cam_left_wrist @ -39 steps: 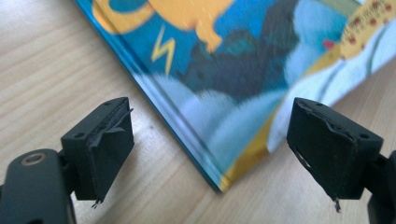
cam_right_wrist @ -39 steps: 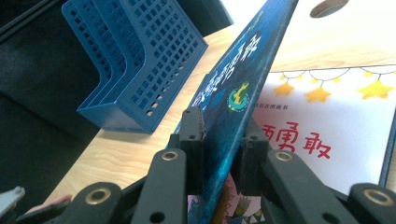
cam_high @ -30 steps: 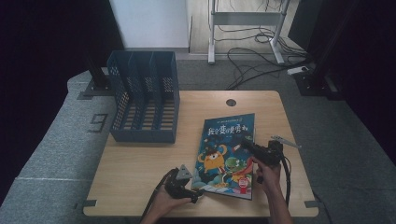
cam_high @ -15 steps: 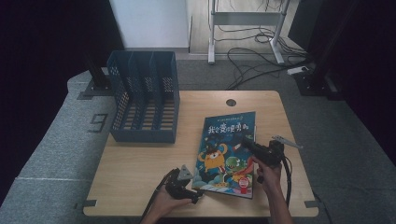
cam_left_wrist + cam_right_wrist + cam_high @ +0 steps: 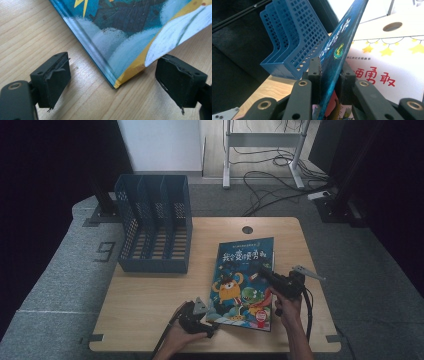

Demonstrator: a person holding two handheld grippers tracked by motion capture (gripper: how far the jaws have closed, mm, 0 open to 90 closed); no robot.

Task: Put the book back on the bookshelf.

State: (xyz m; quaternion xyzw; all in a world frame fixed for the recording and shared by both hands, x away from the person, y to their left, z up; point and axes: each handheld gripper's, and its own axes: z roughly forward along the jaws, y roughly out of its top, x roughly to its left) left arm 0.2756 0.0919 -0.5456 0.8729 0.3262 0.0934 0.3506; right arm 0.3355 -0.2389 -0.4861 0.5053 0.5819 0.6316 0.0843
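Nothing really moved since a second earlier: right gripper (image 5: pixel 329 75) stayed clamped on the book's (image 5: pixel 242 280) lifted cover, while left gripper (image 5: pixel 112 85) sat open around its near corner on the table (image 5: pixel 150 295).

Black grippers (image 5: pixel 280 282), brass-ringed screws, trailing black cables

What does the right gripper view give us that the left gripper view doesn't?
Right gripper view: its jaws are shut on the book's front cover, lifted off a white title page with yellow stars and red characters. The blue file rack stands beyond, and there is a round hole in the table top.

Left gripper view: its own black pads stand open on either side of the book's near corner, which rests on the table; neither visibly presses it.

Shared: the picture book and the wooden table.
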